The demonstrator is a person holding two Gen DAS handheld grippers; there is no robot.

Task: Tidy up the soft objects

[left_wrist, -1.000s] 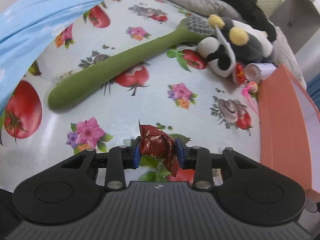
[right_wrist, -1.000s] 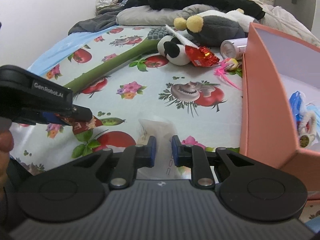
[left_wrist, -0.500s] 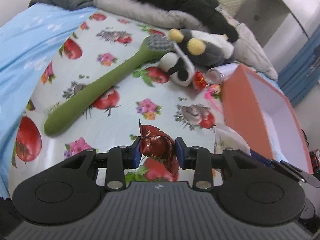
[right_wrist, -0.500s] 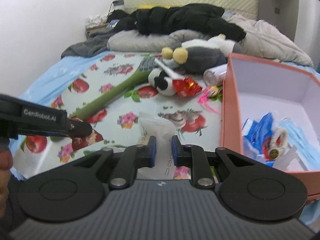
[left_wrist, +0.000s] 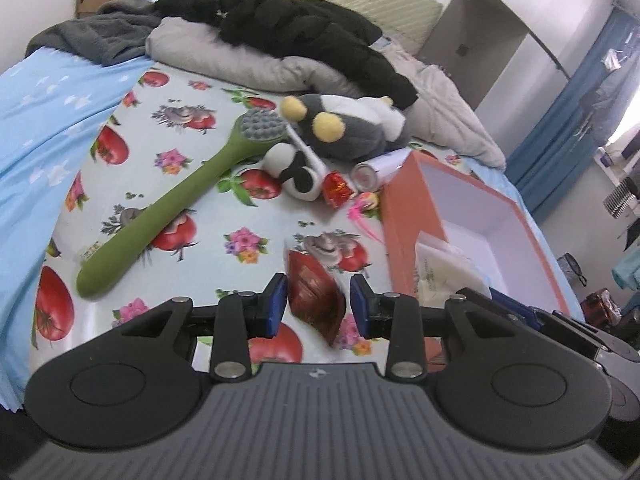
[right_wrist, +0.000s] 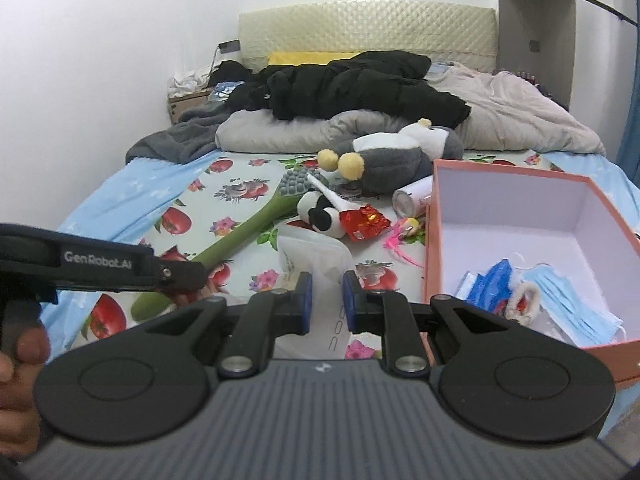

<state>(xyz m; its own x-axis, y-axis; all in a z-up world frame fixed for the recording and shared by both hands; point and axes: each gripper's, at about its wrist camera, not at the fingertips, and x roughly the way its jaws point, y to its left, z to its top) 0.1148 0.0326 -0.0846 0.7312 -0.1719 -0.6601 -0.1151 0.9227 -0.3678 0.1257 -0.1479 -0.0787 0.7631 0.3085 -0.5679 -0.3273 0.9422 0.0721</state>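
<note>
Only right cam shows masks (right_wrist: pixel 568 300) in pink box (right_wrist: pixel 430 248). My left gripper (left_wrist: pixel 319 306) spread, red wrapper (left_wrist: pixel 316 298) loose between fingers; right gripper (right_wrist: pixel 324 296) pinching white pouch (right_wrist: pixel 312 250).

Both views are evenly and softly lit by cool, diffuse light with no hard shadows; only faint, short shadows sit under the green brush (left_wrist: pixel 168 216) and the plush toy (left_wrist: pixel 344 132) on the bed. In the left wrist view, bright daylight blows out a window (left_wrist: pixel 624 140) at the far right edge. The dark red wrapper (left_wrist: pixel 316 296) between the left tongs (left_wrist: pixel 319 304) is smeared by motion blur, while the rest stays fairly sharp. The red foil packet (right_wrist: pixel 366 222) shows small glints. Fisheye distortion bows the headboard (right_wrist: pixel 368 36) and bends the bed's edges, and the right wrist view darkens at its corners.
</note>
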